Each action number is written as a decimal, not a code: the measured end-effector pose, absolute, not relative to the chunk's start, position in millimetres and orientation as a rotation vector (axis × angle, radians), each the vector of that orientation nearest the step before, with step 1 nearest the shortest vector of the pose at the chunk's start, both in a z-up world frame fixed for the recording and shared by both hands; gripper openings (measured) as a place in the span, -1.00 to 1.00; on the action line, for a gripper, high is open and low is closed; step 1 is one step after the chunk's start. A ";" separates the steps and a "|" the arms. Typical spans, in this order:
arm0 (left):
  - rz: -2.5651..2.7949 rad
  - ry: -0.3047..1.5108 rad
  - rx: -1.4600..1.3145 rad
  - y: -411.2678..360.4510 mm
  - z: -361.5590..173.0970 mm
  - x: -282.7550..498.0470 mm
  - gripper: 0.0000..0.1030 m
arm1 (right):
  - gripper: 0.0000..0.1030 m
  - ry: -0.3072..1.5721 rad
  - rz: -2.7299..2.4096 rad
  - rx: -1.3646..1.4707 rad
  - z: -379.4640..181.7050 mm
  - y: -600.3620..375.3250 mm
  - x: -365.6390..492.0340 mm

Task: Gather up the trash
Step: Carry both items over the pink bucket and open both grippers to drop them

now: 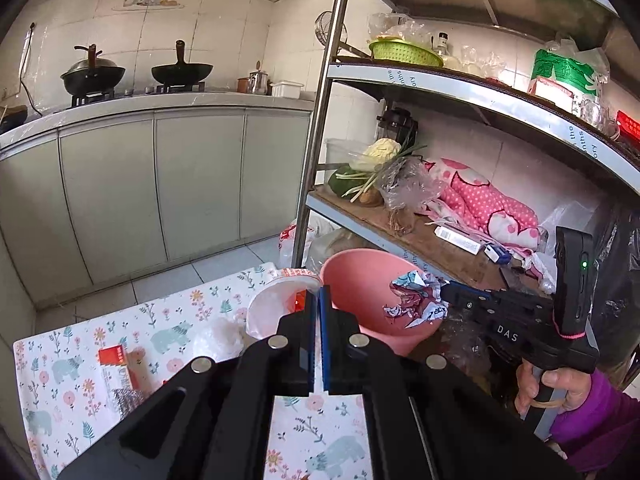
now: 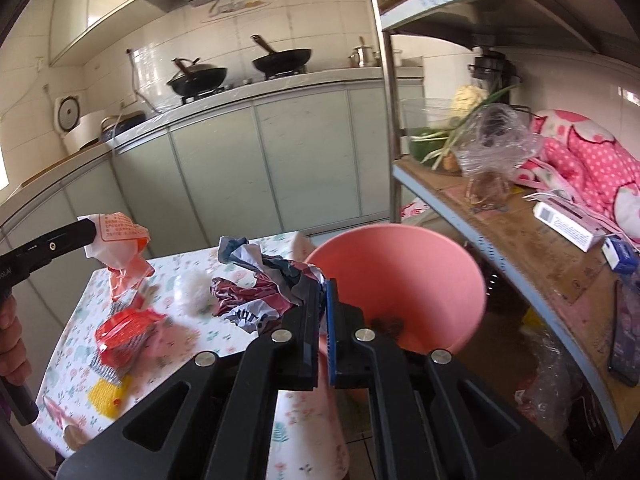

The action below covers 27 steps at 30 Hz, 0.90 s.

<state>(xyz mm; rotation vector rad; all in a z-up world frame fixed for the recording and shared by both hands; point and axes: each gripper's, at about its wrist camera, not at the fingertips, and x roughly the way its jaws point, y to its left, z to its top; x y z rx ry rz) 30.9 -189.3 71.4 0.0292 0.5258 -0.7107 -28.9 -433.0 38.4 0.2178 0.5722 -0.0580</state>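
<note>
My left gripper (image 1: 319, 292) is shut on a white and orange plastic wrapper (image 1: 276, 304); in the right wrist view the wrapper (image 2: 118, 240) hangs from it above the table. My right gripper (image 2: 323, 282) is shut on a crumpled printed paper wrapper (image 2: 260, 288); the left wrist view shows this wrapper (image 1: 412, 300) held over the rim of the pink bin (image 1: 360, 280). The pink bin (image 2: 400, 272) stands beside the table and holds a little dark debris at its bottom.
The floral-cloth table (image 2: 192, 336) carries an orange packet (image 2: 124, 336), a yellow mesh piece (image 2: 106, 396), a white tuft (image 2: 196, 280) and a red-and-white box (image 1: 120, 372). A metal shelf rack (image 1: 500, 104) with vegetables, bags and pink cloth stands right. Kitchen cabinets (image 1: 160, 184) lie behind.
</note>
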 end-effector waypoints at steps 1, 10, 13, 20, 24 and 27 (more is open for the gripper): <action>-0.719 0.523 0.027 -194.7 72.1 33.7 -0.97 | -0.93 0.570 -0.071 0.221 37.8 -437.5 -28.4; -0.799 0.521 0.033 -248.5 71.7 60.7 -0.97 | -0.93 0.588 -0.153 0.245 22.0 -468.4 -15.7; -0.823 0.526 0.046 -267.5 67.4 69.6 -0.97 | -0.93 0.600 -0.171 0.247 14.7 -474.6 -10.6; -0.847 0.575 0.042 -304.6 43.7 94.9 -0.97 | -0.93 0.622 -0.213 0.236 0.2 -485.4 1.8; -0.851 0.620 0.056 -325.1 21.9 107.5 -0.97 | -0.93 0.643 -0.230 0.241 -8.7 -491.8 10.1; -0.855 0.653 0.064 -335.2 7.3 115.0 -0.97 | -0.93 0.664 -0.242 0.244 -17.5 -495.9 15.5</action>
